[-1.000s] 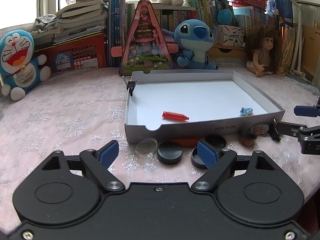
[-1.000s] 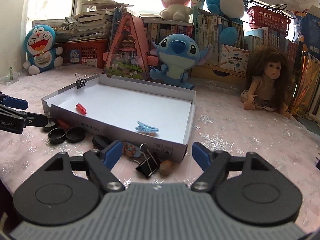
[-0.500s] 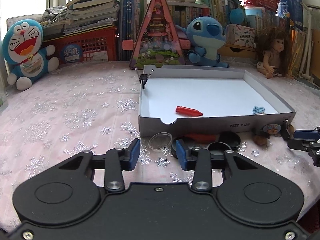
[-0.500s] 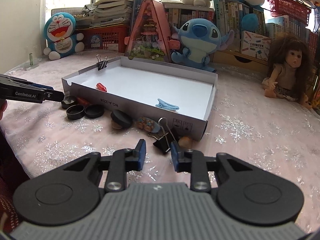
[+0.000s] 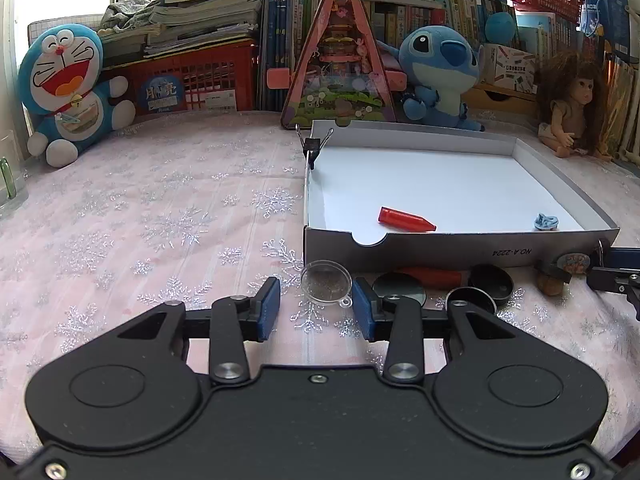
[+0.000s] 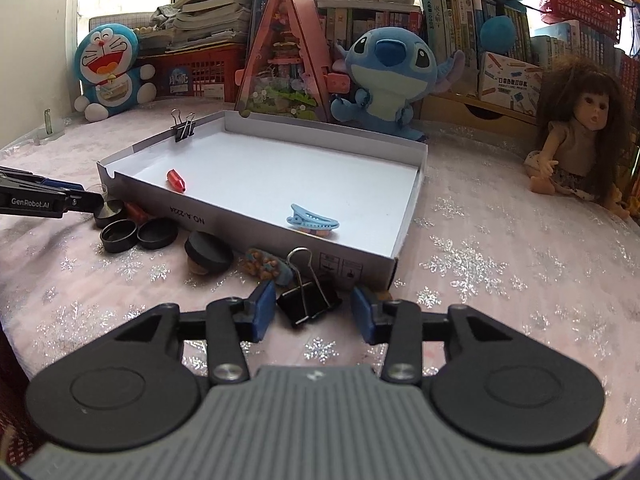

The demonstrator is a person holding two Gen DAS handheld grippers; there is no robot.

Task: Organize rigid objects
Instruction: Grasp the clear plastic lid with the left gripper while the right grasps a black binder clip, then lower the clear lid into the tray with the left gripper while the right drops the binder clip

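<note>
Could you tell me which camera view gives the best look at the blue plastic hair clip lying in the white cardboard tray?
The right wrist view: the blue plastic hair clip lies side-on, unobstructed. In the left wrist view it is small, foreshortened behind the white cardboard tray's wall.

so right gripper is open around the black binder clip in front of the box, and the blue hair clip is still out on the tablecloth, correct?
Not quite. The blue hair clip already lies inside the white box, near its front wall, as the right wrist view shows. The rest holds: the right gripper is open around the black binder clip in front of the box.
</note>
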